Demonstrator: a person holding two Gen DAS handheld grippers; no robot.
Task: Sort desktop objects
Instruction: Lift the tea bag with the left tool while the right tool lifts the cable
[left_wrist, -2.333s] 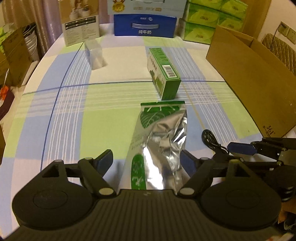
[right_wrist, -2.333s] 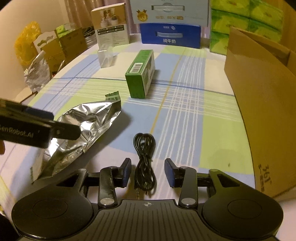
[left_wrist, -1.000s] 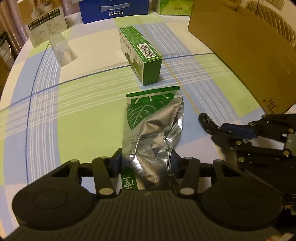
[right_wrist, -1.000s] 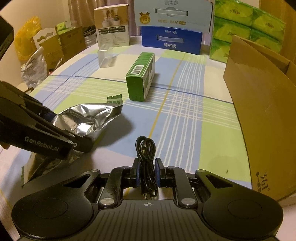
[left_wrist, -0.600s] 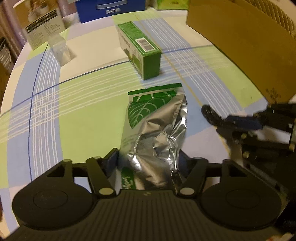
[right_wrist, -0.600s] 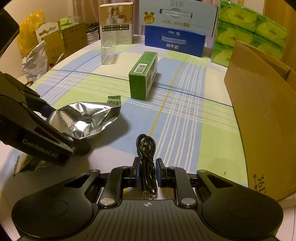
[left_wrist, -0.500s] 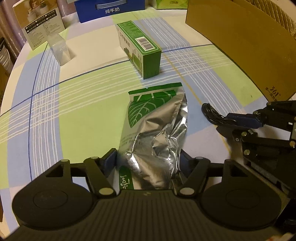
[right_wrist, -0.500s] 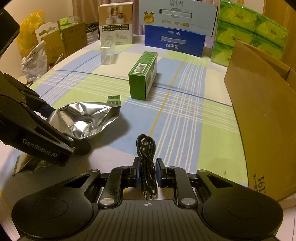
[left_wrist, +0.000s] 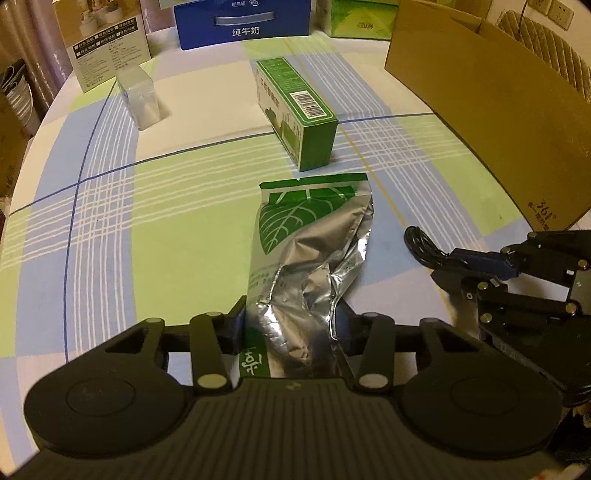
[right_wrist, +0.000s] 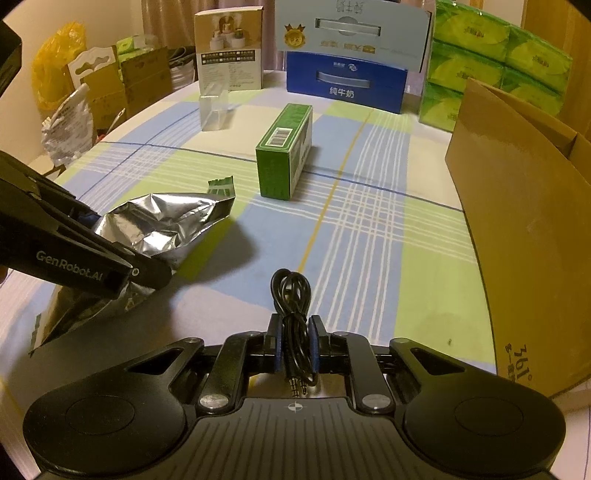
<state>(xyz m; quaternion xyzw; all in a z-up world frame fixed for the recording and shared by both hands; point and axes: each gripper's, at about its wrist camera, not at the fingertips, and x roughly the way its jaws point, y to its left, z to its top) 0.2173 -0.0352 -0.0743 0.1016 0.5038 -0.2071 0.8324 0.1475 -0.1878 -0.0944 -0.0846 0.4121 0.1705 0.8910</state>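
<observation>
The crumpled silver foil pouch (left_wrist: 306, 258) with its green leaf print lies lengthwise on the checked bench (left_wrist: 184, 206), its near end running in between the fingers of the left tongs (left_wrist: 291, 325). Those tongs are closed about halfway, their blue pads pressed against both sides of the pouch, which buckles between them; its far, green-topped end points toward the green carton (left_wrist: 297, 110) just beyond. In the right wrist view the pouch (right_wrist: 162, 225) sits left of centre with the left tongs (right_wrist: 147, 275) clamped over it. The coiled black audio cable (right_wrist: 293, 317) stands between the fingers of the right tongs (right_wrist: 294, 349), which are closed tight on it; its loop pokes out ahead and its two plugs hang back toward the camera. The large cardboard box (right_wrist: 517, 206) stands at the right edge of the bench, near the right tongs. A clear plastic box (left_wrist: 138, 98) rests further back on the left.
</observation>
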